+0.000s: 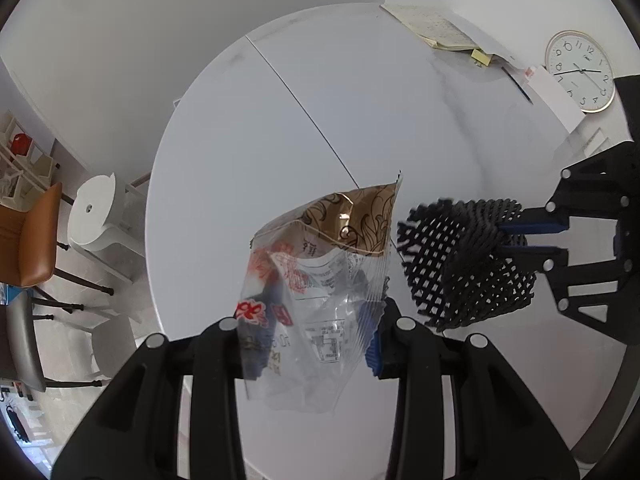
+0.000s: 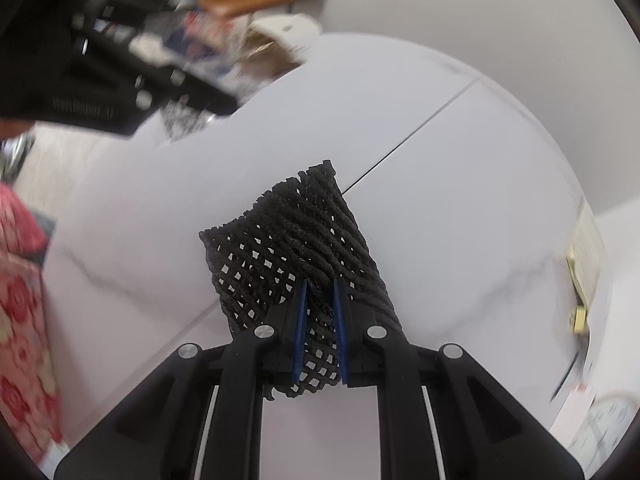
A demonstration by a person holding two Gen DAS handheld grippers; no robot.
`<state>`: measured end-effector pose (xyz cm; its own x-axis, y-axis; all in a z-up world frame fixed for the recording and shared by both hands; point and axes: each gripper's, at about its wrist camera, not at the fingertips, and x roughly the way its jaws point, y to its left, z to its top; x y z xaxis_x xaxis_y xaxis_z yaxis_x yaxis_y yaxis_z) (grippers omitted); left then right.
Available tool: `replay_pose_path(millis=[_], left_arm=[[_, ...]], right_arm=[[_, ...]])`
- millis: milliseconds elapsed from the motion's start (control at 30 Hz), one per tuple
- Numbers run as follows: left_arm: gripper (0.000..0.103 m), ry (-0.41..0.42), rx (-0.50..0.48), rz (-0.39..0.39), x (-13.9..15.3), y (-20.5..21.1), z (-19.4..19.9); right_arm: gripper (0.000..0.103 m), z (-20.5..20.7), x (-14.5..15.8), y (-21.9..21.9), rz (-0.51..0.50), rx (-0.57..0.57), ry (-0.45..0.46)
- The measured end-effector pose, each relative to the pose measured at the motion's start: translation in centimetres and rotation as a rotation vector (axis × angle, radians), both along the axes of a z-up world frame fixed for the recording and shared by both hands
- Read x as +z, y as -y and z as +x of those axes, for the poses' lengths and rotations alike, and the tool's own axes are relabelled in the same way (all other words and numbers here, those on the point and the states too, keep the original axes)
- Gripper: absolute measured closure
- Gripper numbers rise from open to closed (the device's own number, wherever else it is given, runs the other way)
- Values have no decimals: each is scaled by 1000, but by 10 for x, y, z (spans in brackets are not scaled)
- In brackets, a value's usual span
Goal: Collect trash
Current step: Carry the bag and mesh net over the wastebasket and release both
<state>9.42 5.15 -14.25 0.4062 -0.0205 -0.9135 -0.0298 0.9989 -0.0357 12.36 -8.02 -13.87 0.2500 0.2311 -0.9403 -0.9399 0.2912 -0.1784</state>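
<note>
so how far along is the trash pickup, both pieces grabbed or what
Both pieces look picked up. The left gripper is shut on the clear plastic wrapper, and the right gripper is shut on the black foam net, both held above the white table. Still left: dropping them somewhere, and no bin shows in either view. The papers and clock at the table's far edge don't look like trash.

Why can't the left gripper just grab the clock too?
Probably not now. The left gripper is already shut on a clear plastic wrapper, so its jaws are full, and the clock lies away at the table's far edge.
</note>
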Motion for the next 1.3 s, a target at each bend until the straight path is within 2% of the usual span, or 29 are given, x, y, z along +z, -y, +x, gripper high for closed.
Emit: replay_pose_path(millis=[233,367,500,633,833,1000,1100,1300], left_arm=[[67,40,-42,23,19,-34,-47],[66,33,-62,51,18,-63,-83],[66,1,-67,73,8,-100,-123],[65,-38,-52,67,-12,-139,-163],[65,-148,-43,13,-72,-176,-201],[65,-213,-58,-16,-119,-184,-200],[65,-240,-73,-23,-143,-187,-197],[65,-268,-90,-33,-169,-192,-186]], right_arm=[[89,-42,39,-11,198,-174,-25],[89,-72,41,-36,288,-222,-62],[89,-105,44,-84,336,-244,-122],[89,-128,28,-124,331,-270,-162],[89,-157,3,-178,273,-316,-205],[89,-171,-17,-200,230,-393,-225],[89,-170,-22,-196,220,-443,-233],[88,-174,-29,-199,190,-463,-234]])
